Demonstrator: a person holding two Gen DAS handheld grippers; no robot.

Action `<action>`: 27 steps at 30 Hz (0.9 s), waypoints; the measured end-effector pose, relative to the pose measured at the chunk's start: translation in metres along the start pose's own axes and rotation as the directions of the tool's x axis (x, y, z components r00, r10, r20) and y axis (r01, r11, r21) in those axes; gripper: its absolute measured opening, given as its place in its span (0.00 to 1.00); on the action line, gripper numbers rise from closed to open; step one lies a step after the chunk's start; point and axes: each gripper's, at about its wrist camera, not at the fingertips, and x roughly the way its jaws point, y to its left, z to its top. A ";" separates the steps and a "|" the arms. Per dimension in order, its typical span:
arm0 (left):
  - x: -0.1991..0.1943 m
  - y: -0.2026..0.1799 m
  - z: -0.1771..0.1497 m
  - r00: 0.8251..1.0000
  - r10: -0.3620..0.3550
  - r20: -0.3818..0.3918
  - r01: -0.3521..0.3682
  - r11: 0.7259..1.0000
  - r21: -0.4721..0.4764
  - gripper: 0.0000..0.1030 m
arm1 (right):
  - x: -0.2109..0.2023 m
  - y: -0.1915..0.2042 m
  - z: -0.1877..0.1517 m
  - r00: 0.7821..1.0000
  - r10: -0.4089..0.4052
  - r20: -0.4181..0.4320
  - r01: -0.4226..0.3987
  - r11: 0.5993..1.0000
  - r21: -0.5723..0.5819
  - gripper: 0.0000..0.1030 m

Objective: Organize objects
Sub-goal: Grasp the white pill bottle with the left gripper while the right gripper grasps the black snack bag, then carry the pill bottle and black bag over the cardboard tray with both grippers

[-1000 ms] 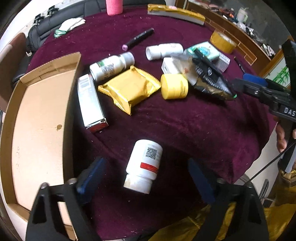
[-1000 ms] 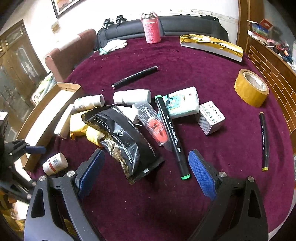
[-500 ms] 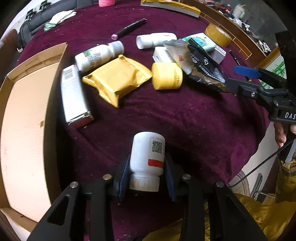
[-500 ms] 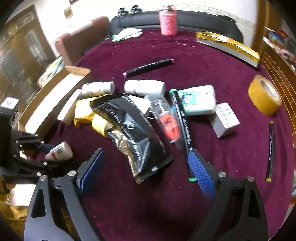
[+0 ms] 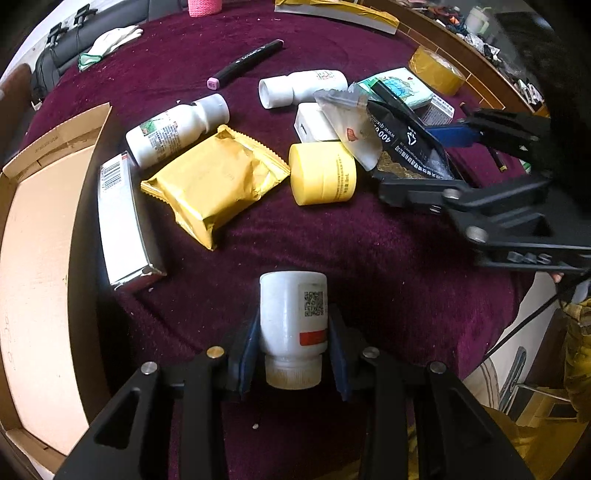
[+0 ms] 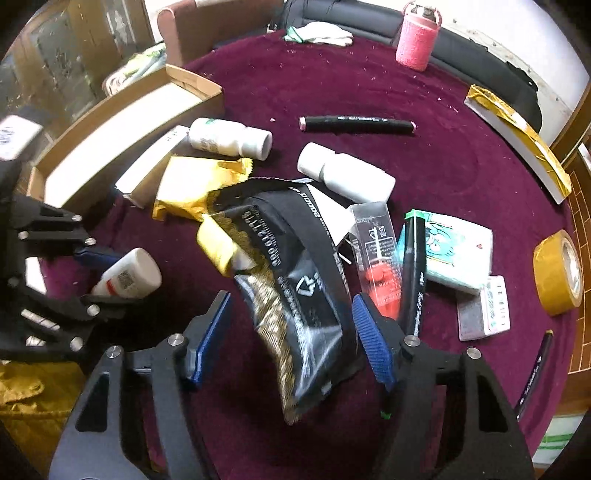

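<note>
The small white pill bottle [image 5: 293,325], labelled with a QR code and a red band, lies on its side near the table's front edge with its long axis running away from the left gripper [image 5: 293,354], cap toward it, pinched between both blue pads. The right gripper [image 6: 291,343] is spread around the black-and-gold pouch [image 6: 299,295], without visibly squeezing it. A cardboard box [image 5: 33,258] sits left of the bottle.

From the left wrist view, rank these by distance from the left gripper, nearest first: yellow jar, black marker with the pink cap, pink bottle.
Measured from the left gripper:
1. Yellow jar, mid-table, slightly right of the gripper's line.
2. Black marker, farther back, left of centre.
3. Pink bottle, at the far edge of the table.
</note>
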 end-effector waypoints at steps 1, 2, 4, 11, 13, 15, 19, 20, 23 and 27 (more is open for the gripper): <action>0.000 0.000 0.001 1.000 -0.003 0.001 0.003 1.000 -0.002 0.33 | 0.005 -0.001 0.001 1.000 0.003 -0.010 -0.003 1.000 0.007 0.60; 0.001 0.001 0.001 1.000 -0.008 0.003 0.008 1.000 -0.005 0.33 | 0.007 -0.002 0.001 1.000 0.008 -0.011 -0.008 1.000 0.015 0.58; 0.001 0.002 0.002 1.000 -0.014 0.005 0.014 1.000 -0.007 0.33 | 0.009 -0.002 0.000 1.000 0.018 -0.002 -0.018 0.999 0.028 0.49; 0.006 -0.013 0.007 1.000 -0.005 0.011 0.005 1.000 -0.005 0.33 | 0.007 0.001 -0.004 0.999 0.022 0.026 -0.023 0.999 0.038 0.38; 0.006 -0.011 0.006 1.000 -0.010 0.014 0.010 1.000 -0.012 0.33 | 0.005 -0.002 -0.006 0.999 0.027 0.043 -0.030 0.997 0.066 0.35; 0.006 -0.015 0.008 1.000 -0.013 0.016 0.013 1.000 -0.017 0.33 | 0.002 -0.005 -0.006 0.998 0.030 0.054 -0.035 0.996 0.084 0.35; 0.006 -0.015 0.009 0.999 -0.019 0.029 0.019 1.000 -0.020 0.33 | -0.010 -0.005 -0.007 0.996 0.032 0.081 -0.040 0.995 0.088 0.35; 0.006 -0.016 0.011 0.999 -0.020 0.032 0.021 1.000 -0.020 0.33 | -0.012 -0.005 -0.007 0.995 0.036 0.088 -0.044 0.995 0.089 0.35; 0.004 -0.017 0.012 0.999 -0.021 0.033 0.022 1.000 -0.015 0.33 | -0.018 -0.004 -0.006 0.994 0.031 0.101 -0.039 0.995 0.088 0.35; -0.002 -0.012 0.007 0.999 -0.019 0.037 0.019 1.000 -0.013 0.33 | -0.020 -0.003 -0.005 0.994 0.032 0.104 -0.040 0.996 0.084 0.35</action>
